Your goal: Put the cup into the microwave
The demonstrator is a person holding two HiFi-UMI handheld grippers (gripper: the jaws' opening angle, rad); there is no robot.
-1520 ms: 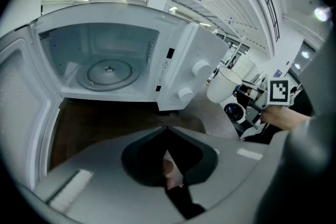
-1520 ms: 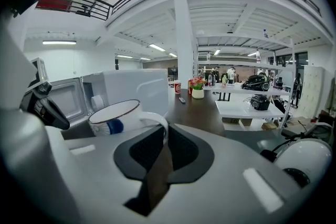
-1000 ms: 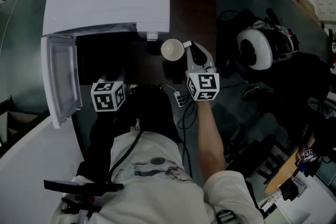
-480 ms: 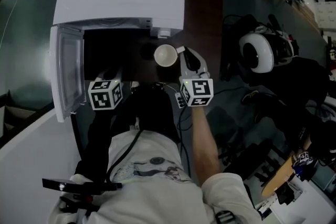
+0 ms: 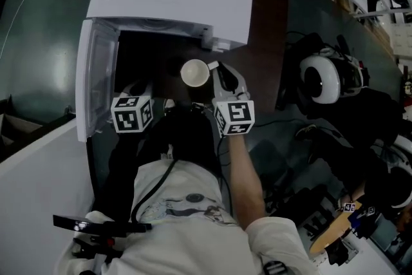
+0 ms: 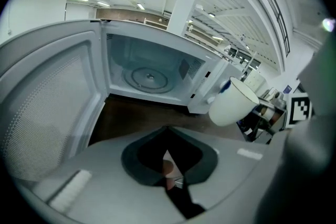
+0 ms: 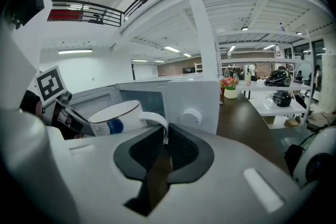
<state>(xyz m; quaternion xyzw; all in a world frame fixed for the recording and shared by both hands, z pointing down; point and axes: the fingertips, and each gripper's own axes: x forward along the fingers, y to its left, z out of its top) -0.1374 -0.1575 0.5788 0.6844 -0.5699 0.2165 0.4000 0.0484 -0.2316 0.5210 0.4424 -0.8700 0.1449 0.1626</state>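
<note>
Right gripper view: right gripper (image 7: 162, 140) jaws narrow, pinching cup (image 7: 113, 119) by handle (image 7: 155, 119); cup left of jaws, before open microwave (image 7: 181, 102). Judged rigid, glazed, breakable; handle hold may pivot. Left gripper (image 6: 168, 166) closed, empty.

Right gripper (image 5: 217, 74): centre of head view, jaws clamped on handle of cup (image 5: 194, 73), cup rim up. Right forearm (image 5: 243, 170): bare, extended up frame from lower right. Left gripper (image 5: 137, 90): left of centre, jaws together, nothing between, marker cube toward camera.
</note>
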